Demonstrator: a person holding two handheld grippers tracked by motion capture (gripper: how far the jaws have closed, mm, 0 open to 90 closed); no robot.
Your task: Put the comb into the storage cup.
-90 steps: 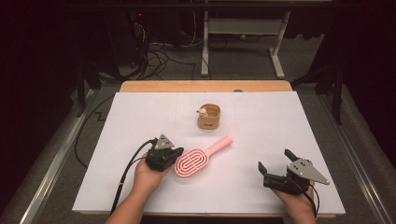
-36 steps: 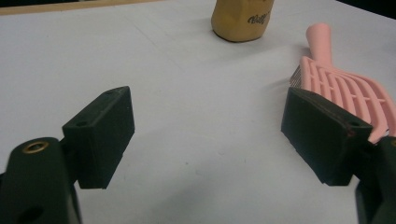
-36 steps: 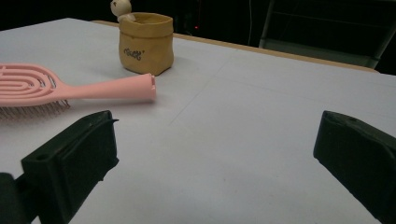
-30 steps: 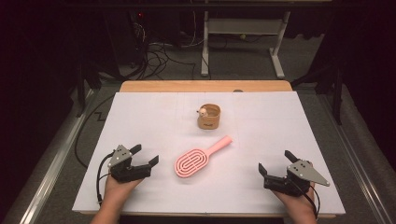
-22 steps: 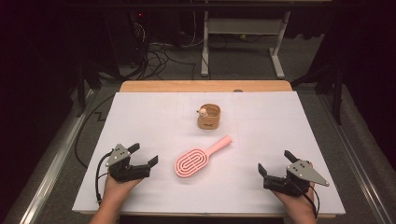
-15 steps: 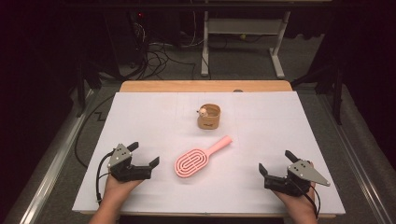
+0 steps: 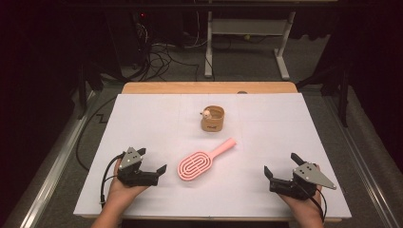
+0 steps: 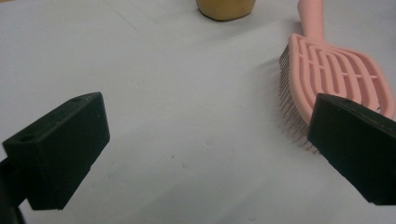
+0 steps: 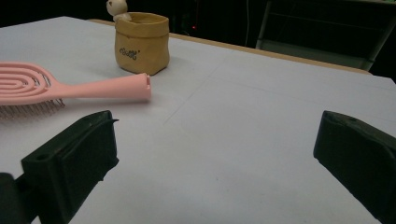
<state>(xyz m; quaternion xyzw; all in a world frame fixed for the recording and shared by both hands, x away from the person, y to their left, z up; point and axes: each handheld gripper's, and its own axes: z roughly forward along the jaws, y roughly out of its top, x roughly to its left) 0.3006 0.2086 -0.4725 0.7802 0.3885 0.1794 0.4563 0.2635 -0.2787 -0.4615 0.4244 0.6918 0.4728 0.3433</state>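
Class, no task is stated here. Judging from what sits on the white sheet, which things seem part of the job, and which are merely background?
Likely part of the job:
pink hairbrush
tan pouch with a small bear figure
left gripper, open
right gripper, open

Background:
cables on the floor
white desk frame

Bare white table cover (image 7: 142,118) lies open ahead of both grippers. Mid-table, the pink hairbrush (image 7: 202,160) and tan pouch (image 7: 212,118) stand apart; the gap between them looks passable, though that is hard to judge.

The tan pouch (image 9: 141,43) bears small dark script, too blurred to read.
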